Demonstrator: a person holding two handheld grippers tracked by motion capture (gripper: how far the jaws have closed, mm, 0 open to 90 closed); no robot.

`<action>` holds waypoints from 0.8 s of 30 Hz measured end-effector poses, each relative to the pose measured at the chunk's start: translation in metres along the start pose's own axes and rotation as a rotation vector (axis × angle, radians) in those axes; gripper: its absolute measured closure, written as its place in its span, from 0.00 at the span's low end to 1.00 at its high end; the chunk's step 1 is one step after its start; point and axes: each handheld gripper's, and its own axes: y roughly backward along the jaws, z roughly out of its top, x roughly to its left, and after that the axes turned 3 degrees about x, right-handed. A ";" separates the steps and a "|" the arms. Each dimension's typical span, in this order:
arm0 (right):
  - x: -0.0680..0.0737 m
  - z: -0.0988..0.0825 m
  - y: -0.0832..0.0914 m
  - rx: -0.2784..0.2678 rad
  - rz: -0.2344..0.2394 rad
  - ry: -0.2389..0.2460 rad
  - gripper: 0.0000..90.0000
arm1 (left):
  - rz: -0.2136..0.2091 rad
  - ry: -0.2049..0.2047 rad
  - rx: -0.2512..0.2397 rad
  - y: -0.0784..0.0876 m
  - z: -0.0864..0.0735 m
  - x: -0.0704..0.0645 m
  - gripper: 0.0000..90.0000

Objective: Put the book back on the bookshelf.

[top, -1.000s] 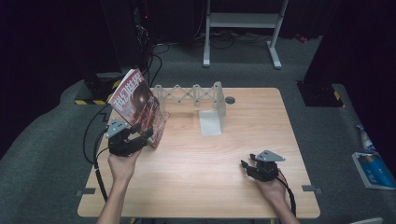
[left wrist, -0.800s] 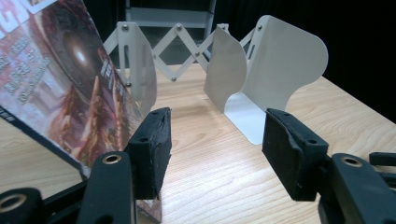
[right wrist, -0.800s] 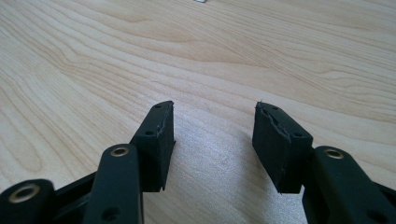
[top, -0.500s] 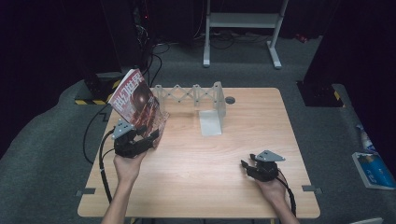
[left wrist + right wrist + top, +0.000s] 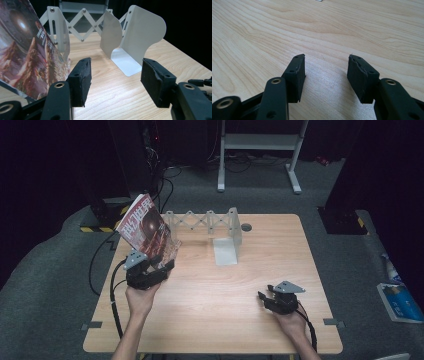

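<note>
Beside the magazine (image 5: pixel 27 57), left gripper (image 5: pixel 116 80) jaws wide, empty (right likewise).

From above I saw the left gripper (image 5: pixel 150 270) at the table's (image 5: pixel 210 320) left side, just beside the lower edge of a magazine (image 5: pixel 146 229) that stood tilted, its red cover facing the camera. Whether the jaws touched it I could not tell. A grey accordion-style rack (image 5: pixel 202 220) stretched along the far edge, ending in a white bookend (image 5: pixel 230 245). The right gripper (image 5: pixel 272 301) rested low over bare wood at the near right, well apart from everything else, a grey plate on top.
</note>
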 end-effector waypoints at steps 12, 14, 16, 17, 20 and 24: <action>0.000 0.000 0.000 0.000 0.000 0.000 0.54 | -0.023 0.004 0.003 -0.008 -0.003 -0.005 0.45; 0.000 0.000 0.000 0.000 0.000 0.000 0.54 | -0.026 0.004 0.006 -0.010 -0.004 -0.006 0.45; 0.000 0.000 0.000 0.000 0.000 0.000 0.54 | -0.024 0.001 0.012 -0.012 -0.005 -0.007 0.45; 0.000 0.000 0.000 0.000 0.000 0.000 0.54 | -0.024 0.001 0.012 -0.012 -0.005 -0.007 0.45; 0.000 0.000 0.000 0.000 -0.001 0.000 0.54 | -0.034 0.003 0.011 -0.014 -0.005 -0.010 0.45; 0.000 0.000 0.000 0.001 0.000 0.000 0.54 | -0.043 0.009 0.008 -0.015 -0.006 -0.010 0.44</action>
